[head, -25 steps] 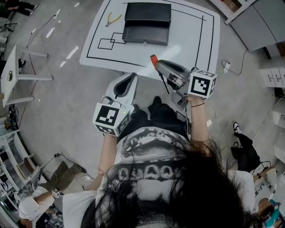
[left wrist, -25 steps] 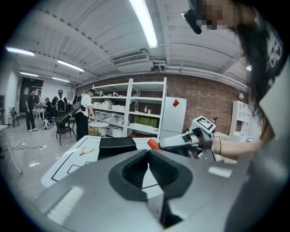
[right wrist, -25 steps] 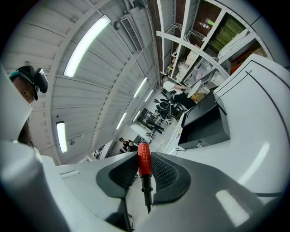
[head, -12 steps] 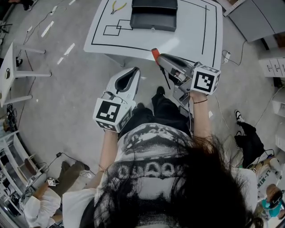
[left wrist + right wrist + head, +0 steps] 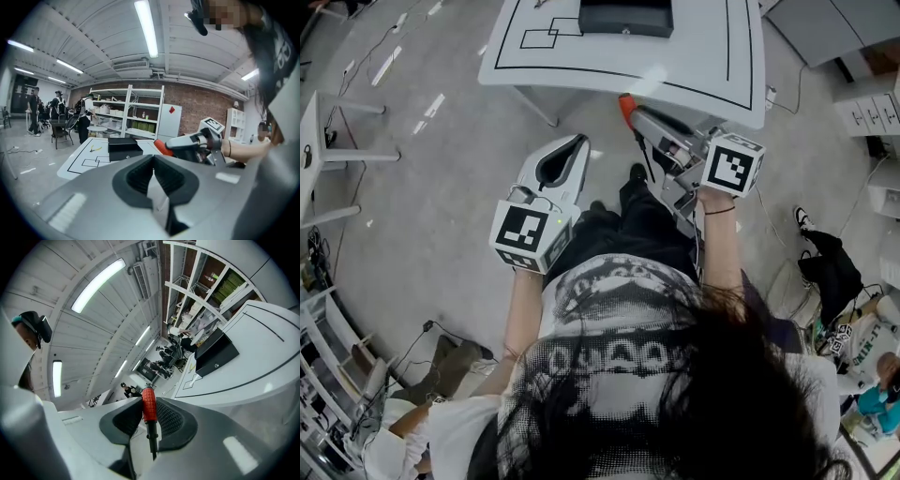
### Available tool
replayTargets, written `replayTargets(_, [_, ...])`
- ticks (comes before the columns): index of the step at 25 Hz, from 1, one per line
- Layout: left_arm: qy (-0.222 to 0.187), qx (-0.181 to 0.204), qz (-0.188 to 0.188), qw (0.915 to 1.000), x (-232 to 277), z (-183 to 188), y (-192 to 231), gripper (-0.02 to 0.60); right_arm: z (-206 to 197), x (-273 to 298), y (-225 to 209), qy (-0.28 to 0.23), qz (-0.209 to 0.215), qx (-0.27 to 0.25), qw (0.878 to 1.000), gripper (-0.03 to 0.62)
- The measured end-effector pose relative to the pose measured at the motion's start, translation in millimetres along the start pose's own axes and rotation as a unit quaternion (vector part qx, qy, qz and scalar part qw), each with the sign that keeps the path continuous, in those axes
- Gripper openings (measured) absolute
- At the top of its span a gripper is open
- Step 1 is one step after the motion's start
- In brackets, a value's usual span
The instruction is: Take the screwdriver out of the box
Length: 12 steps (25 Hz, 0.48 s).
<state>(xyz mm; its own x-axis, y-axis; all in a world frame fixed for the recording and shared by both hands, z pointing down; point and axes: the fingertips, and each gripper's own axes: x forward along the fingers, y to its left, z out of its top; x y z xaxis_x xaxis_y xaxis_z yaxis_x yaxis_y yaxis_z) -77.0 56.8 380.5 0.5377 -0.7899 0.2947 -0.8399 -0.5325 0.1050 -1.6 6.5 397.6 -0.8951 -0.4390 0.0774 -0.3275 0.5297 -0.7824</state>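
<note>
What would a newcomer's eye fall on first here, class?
The red-handled screwdriver clamped in the right gripper, held out before the person. Next, the left gripper, jaws together and empty, beside it. Beyond both, the black box sits on the white table.

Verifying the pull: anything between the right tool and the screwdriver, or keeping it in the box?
Nothing visible does. The right tool is shut on the red handle of the screwdriver. The screwdriver is already out of the black box and held off the near edge of the table.
</note>
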Motion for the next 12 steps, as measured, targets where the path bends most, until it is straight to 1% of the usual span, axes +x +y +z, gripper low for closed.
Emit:
replayTargets(5, [-0.006,0.003,-0.009,0.9999,-22,-8,-6,0.000,-23,-8,15,-0.009,-0.008,-0.001,1.000,0.098])
replayTargets(12, [-0.014,0.006,-0.016,0.9997,-37,-10,-14,0.000,-34,-14,28,-0.016,-0.010,-0.010,1.000,0.098])
